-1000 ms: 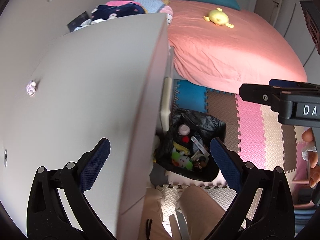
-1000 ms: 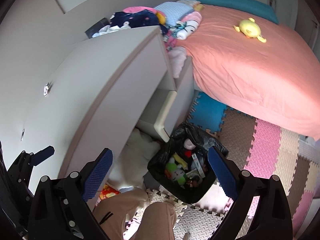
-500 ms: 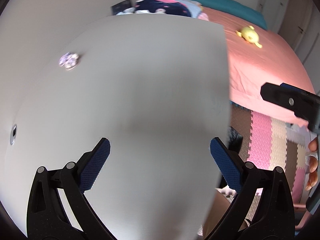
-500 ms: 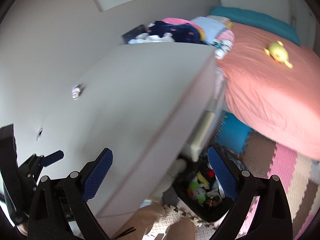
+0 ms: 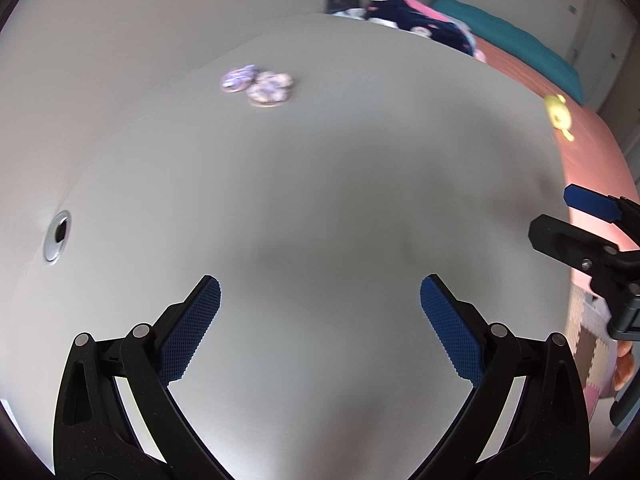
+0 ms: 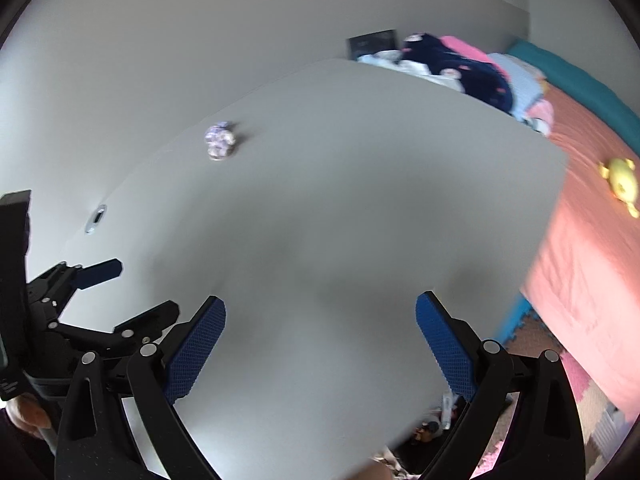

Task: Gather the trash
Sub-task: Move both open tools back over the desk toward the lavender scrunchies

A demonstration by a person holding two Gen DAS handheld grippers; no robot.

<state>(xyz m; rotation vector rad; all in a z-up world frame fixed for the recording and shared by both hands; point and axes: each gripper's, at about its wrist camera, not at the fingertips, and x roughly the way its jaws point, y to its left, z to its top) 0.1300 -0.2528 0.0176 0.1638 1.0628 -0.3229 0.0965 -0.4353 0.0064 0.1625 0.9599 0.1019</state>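
Both grippers have swung up off the floor since a second ago, so the white desk [image 5: 320, 200] now fills both views. Left gripper [image 5: 320, 312] and right gripper [image 6: 320, 332] hover over it, fingers spread wide, nothing held. Crumpled purple-white trash [image 5: 258, 84] sits far back-left, blurry. Bed [image 6: 580, 260] with yellow toy [image 6: 620, 180] right. Trash bin [image 6: 432, 428] mostly hidden under the desk edge.

Left wrist view: looks forward and down, close over the grey worktop [image 5: 320, 200], which fills most of it. Right wrist view: sits just to the right, same heading, slightly higher. Shared: worktop, crumpled wrapper [image 5: 260, 85] [image 6: 219, 145] near its far-left edge, bed [image 5: 592, 160] [image 6: 592, 220] beyond its right edge.
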